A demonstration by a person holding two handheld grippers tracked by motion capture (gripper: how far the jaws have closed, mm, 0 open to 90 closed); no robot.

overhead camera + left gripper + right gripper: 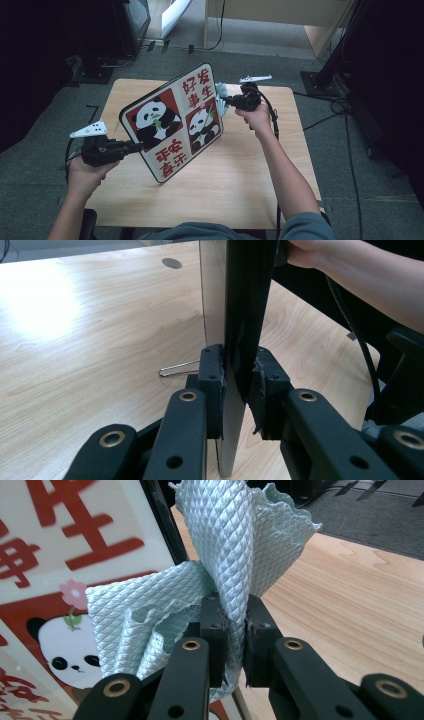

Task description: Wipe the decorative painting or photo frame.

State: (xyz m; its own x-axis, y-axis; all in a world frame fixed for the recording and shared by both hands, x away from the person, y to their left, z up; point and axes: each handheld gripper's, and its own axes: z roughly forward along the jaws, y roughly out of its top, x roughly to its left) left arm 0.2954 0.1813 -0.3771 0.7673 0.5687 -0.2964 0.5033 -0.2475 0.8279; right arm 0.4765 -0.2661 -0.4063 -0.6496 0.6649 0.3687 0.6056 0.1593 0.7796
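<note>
A square panel (172,122) printed with pandas and red characters stands tilted on its lower corner over the wooden table (235,175). My left gripper (136,146) is shut on the panel's left edge; in the left gripper view the panel's thin edge (235,330) runs up between the pads. My right gripper (225,101) is shut on a pale blue-green woven cloth (225,560) bunched between its pads. The cloth (220,99) rests against the panel's right edge, by the printed panda face (70,645).
A bent wire clip (175,370) lies on the table behind the panel, and a round hole (171,262) sits near the far edge. Dark stands and cables surround the table on the grey carpet (350,165). A light wooden bench (280,20) stands beyond.
</note>
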